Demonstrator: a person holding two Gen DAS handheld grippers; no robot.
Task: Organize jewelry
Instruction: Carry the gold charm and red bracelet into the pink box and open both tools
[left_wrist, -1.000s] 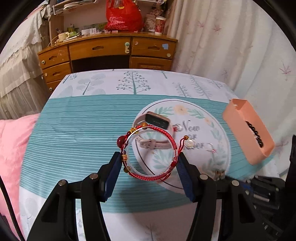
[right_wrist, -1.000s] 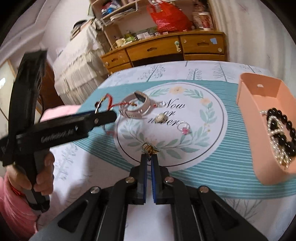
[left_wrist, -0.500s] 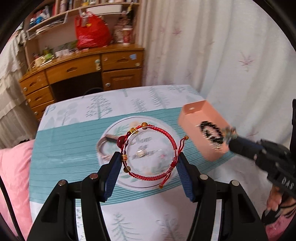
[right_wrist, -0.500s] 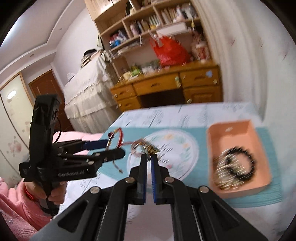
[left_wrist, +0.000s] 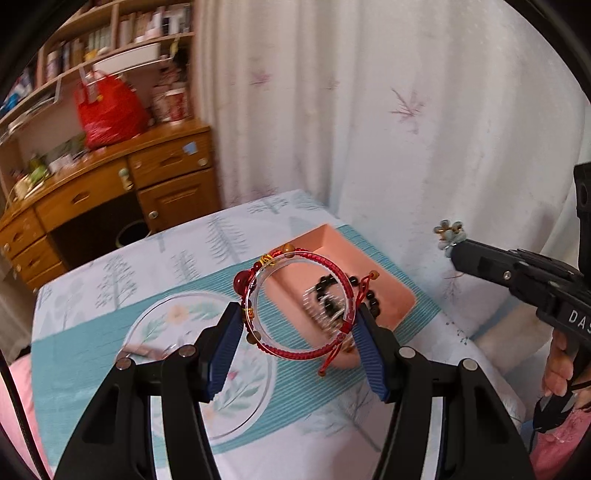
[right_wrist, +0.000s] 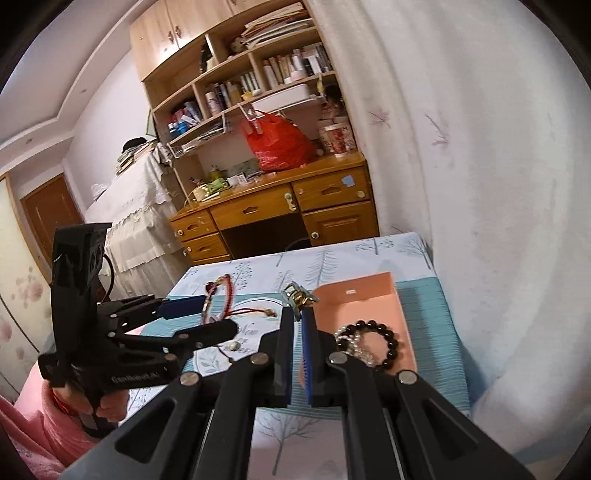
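Note:
My left gripper (left_wrist: 299, 321) is shut on a red cord bracelet (left_wrist: 295, 345) with beads and holds it in the air above the near end of the pink tray (left_wrist: 391, 288). It also shows in the right wrist view (right_wrist: 218, 302). My right gripper (right_wrist: 297, 295) is shut on a small gold flower earring (right_wrist: 297, 293) and holds it above the tray's (right_wrist: 369, 295) left edge. The earring (left_wrist: 447, 230) shows at the right gripper's tip in the left wrist view. The tray holds a black bead bracelet (right_wrist: 380, 334) and a silver chain (right_wrist: 356, 349).
A round floral placemat (left_wrist: 177, 325) lies on the teal striped tablecloth with a watch (left_wrist: 144, 350) and small pieces on it. White curtain hangs at the right. A wooden desk (right_wrist: 280, 210) with a red bag (right_wrist: 280, 140) stands behind the table.
Both grippers have lifted off the placemat and swung right toward the pink tray, each carrying its piece. The bracelet now hangs over the tray instead of the mat.

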